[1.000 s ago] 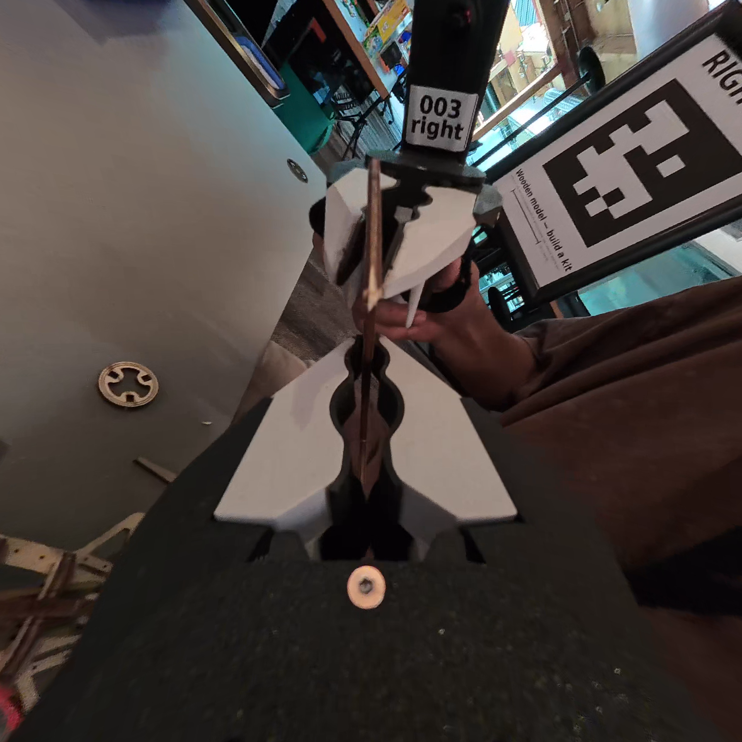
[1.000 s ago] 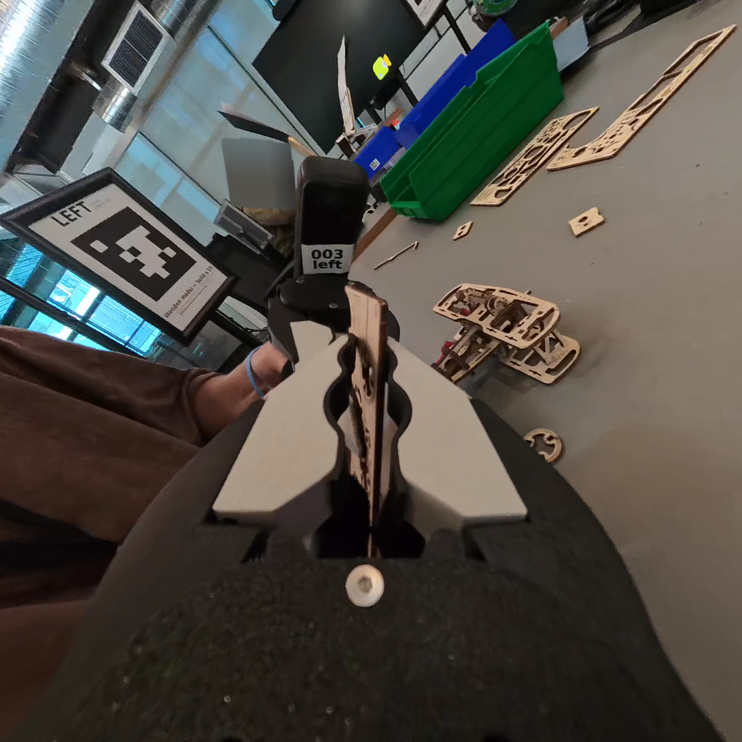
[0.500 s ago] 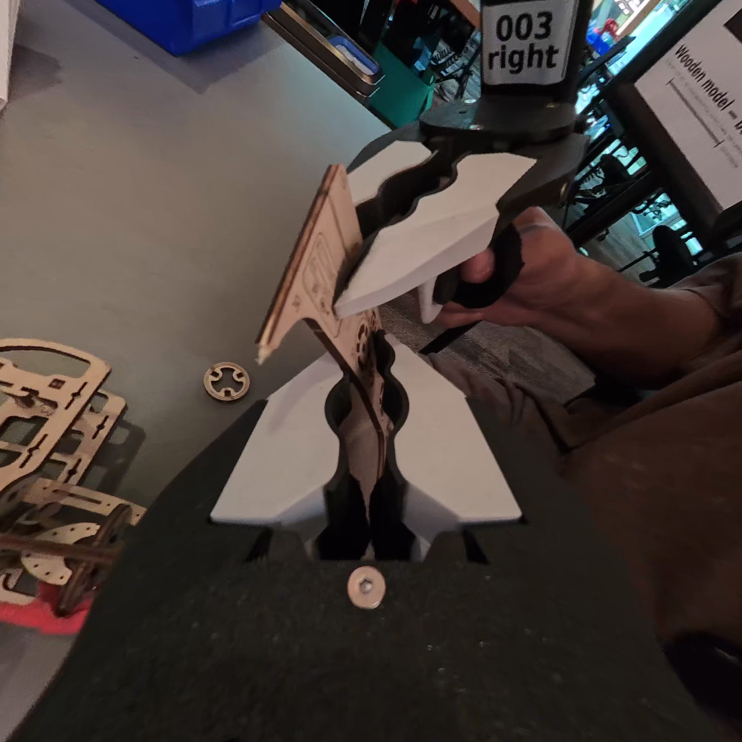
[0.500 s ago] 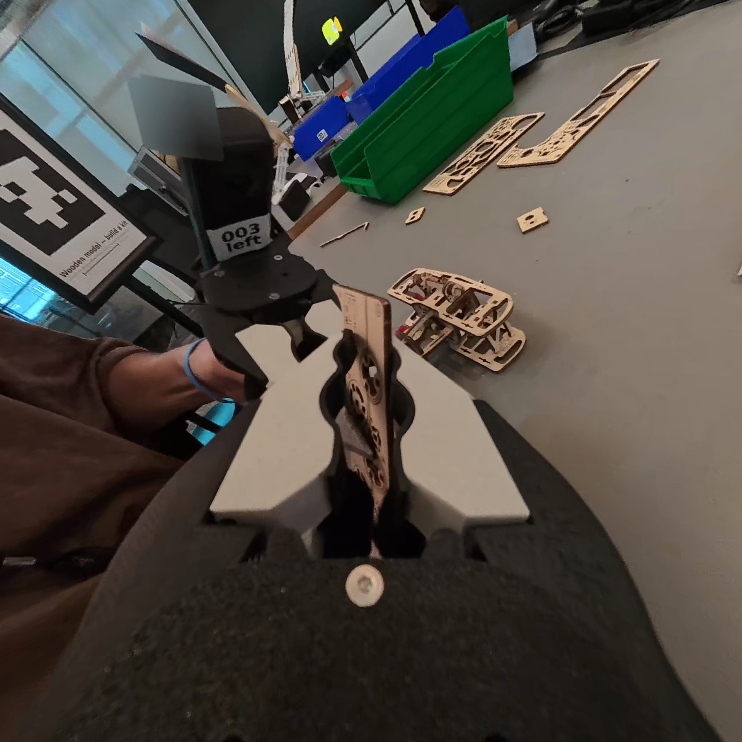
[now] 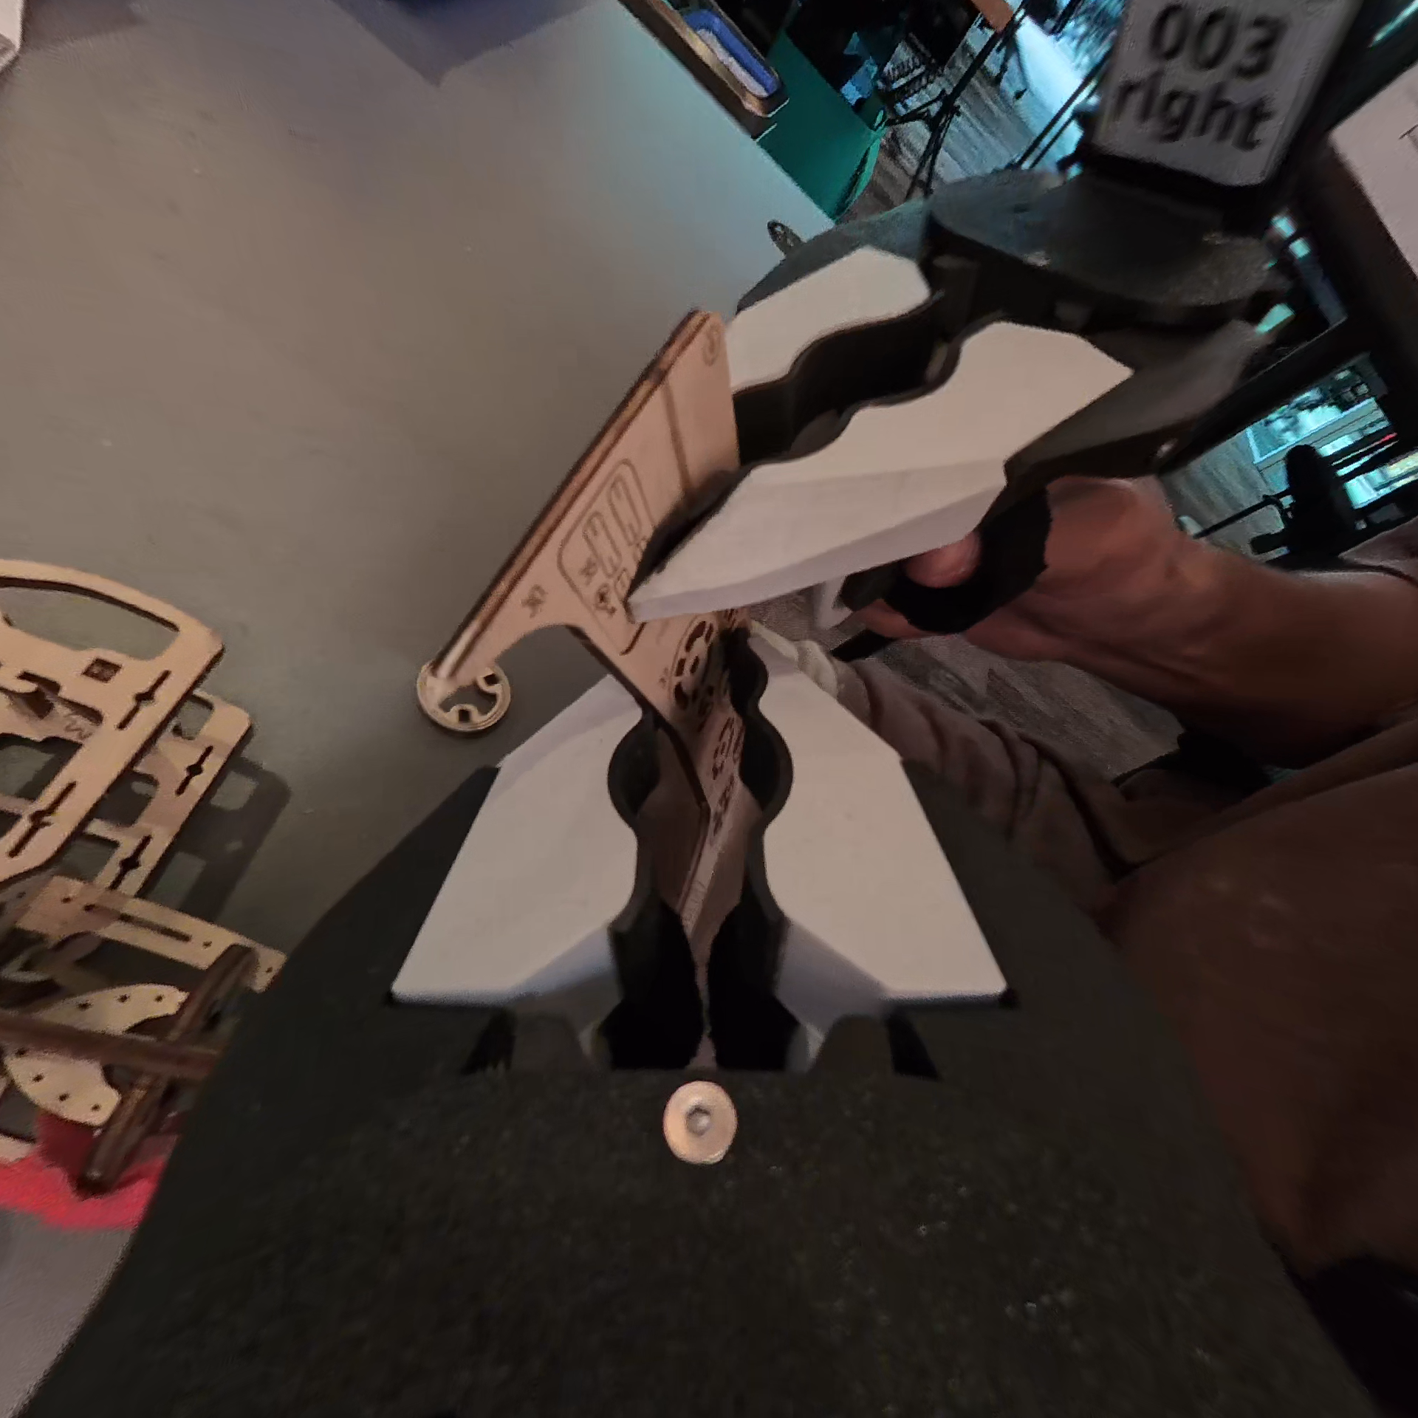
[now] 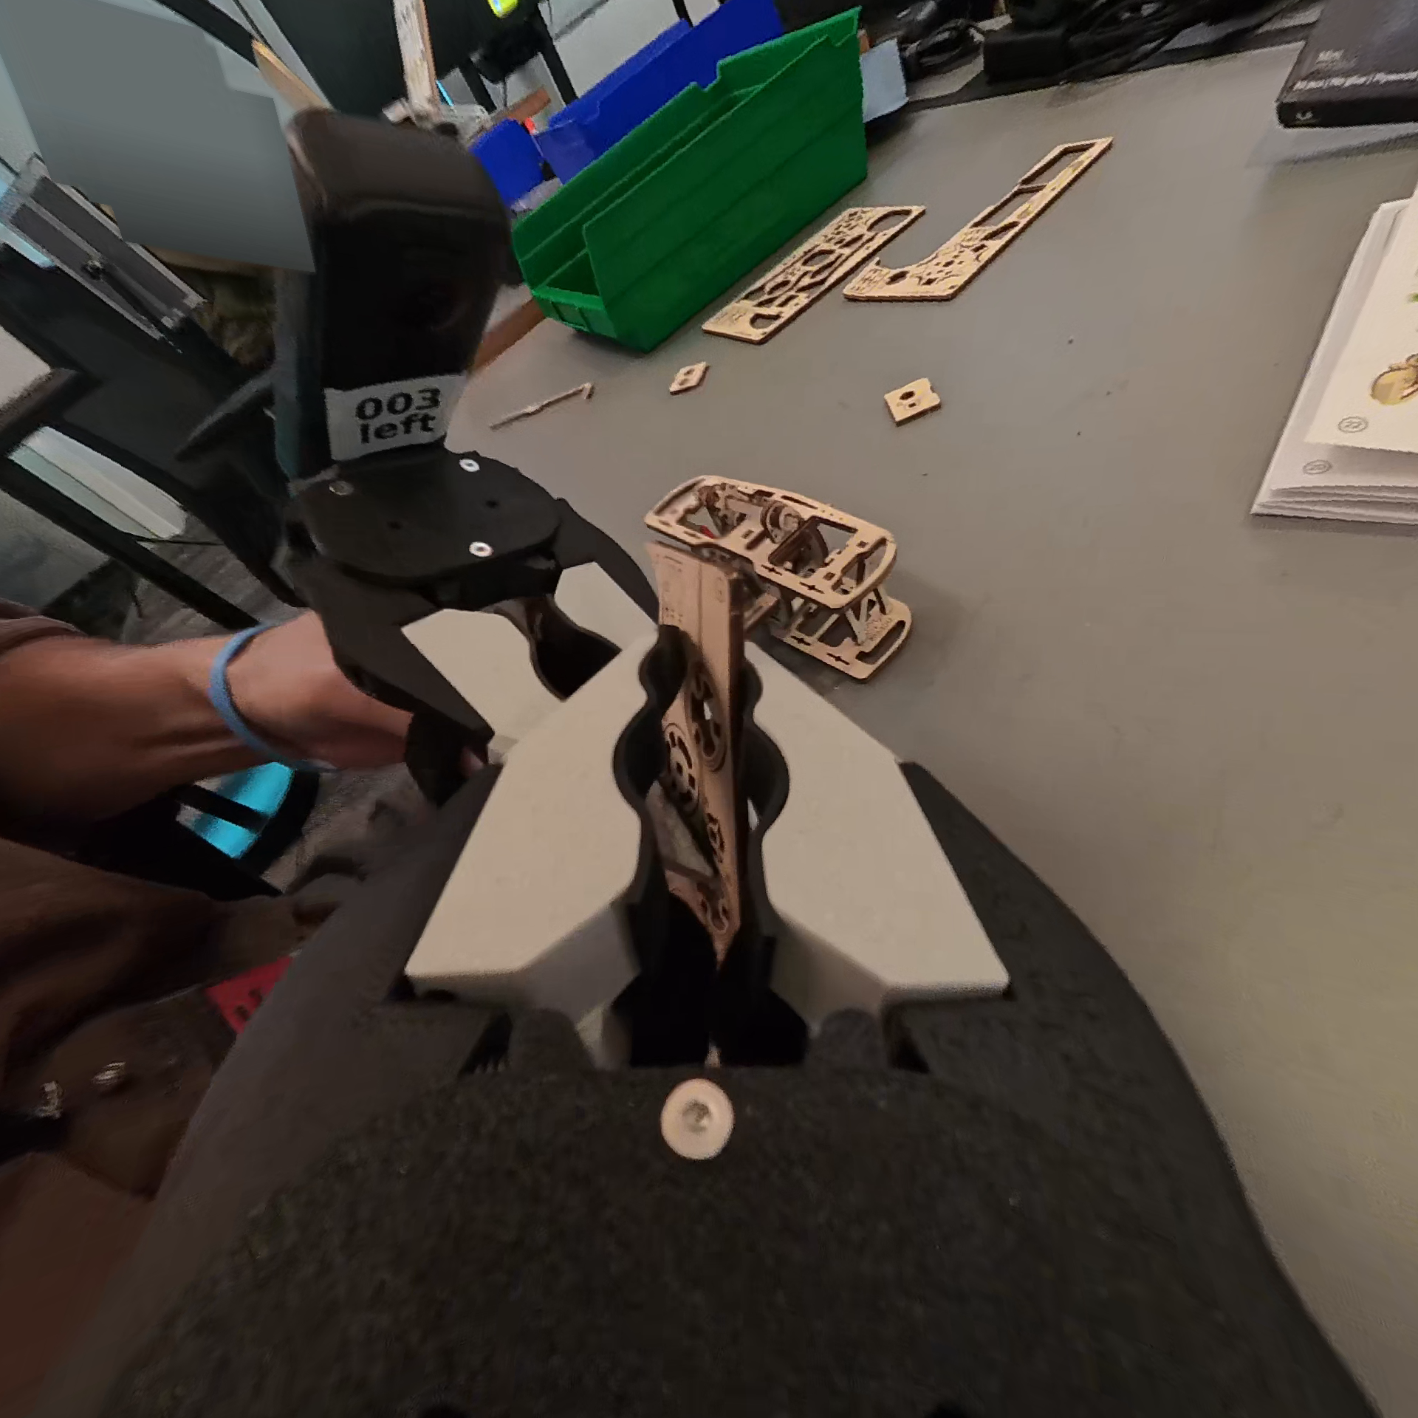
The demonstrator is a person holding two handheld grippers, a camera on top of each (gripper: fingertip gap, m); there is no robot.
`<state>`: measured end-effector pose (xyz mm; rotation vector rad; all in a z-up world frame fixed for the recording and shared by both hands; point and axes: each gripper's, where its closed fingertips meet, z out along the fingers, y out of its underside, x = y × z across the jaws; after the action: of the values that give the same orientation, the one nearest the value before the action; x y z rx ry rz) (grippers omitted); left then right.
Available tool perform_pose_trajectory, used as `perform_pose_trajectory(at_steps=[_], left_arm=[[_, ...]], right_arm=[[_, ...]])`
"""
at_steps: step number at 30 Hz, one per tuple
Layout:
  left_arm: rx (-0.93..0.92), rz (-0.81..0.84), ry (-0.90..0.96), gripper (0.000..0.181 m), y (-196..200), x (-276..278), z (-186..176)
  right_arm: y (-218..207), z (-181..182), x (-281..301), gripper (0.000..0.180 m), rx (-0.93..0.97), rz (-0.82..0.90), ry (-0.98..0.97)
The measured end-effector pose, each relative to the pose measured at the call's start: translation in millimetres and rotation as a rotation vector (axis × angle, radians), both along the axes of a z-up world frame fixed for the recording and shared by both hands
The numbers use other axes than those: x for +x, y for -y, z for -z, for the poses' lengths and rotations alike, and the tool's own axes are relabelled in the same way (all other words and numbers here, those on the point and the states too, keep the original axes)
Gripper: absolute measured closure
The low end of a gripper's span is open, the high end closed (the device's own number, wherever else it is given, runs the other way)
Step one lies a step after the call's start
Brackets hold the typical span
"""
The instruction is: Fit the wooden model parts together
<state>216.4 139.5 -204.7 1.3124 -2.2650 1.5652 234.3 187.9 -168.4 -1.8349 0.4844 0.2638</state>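
A flat laser-cut wooden sheet with cut-out round parts is held in the air between both grippers. My left gripper is shut on its lower end. My right gripper comes in from the upper right and is shut on its upper part. In the right wrist view the sheet stands on edge between my right gripper's fingers, with the left gripper just behind to the left. A partly built wooden model sits on the grey table beyond.
A loose wooden ring lies on the table under the sheet. Farther back are a green bin, a blue bin, two wooden part sheets, two small square pieces and a thin stick. A white booklet lies at the right. About 6 cm separates my left fingertips from my right.
Both grippers have turned with the sheet, which now leans over the table instead of standing edge-on. The right gripper sits closer and farther right in the left wrist view.
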Motion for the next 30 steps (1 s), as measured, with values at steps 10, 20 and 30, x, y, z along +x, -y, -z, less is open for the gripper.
perform_pose_trajectory(at_steps=[10, 20, 30], left_arm=[[0.049, -0.020, -0.044, 0.158, 7.4, 6.0, 22.9], [-0.152, 0.009, -0.037, 0.164, 5.1, 20.6, -11.9], [-0.226, -0.053, -0.094, 0.179, 26.4, 13.6, -4.5]], right_arm=[[6.1, 21.0, 8.8, 0.170, -0.100, 0.079, -0.005], [34.8, 11.5, 11.0, 0.178, 0.010, -0.204, -0.293], [40.0, 5.6, 8.6, 0.168, 0.157, -0.222, -0.467]])
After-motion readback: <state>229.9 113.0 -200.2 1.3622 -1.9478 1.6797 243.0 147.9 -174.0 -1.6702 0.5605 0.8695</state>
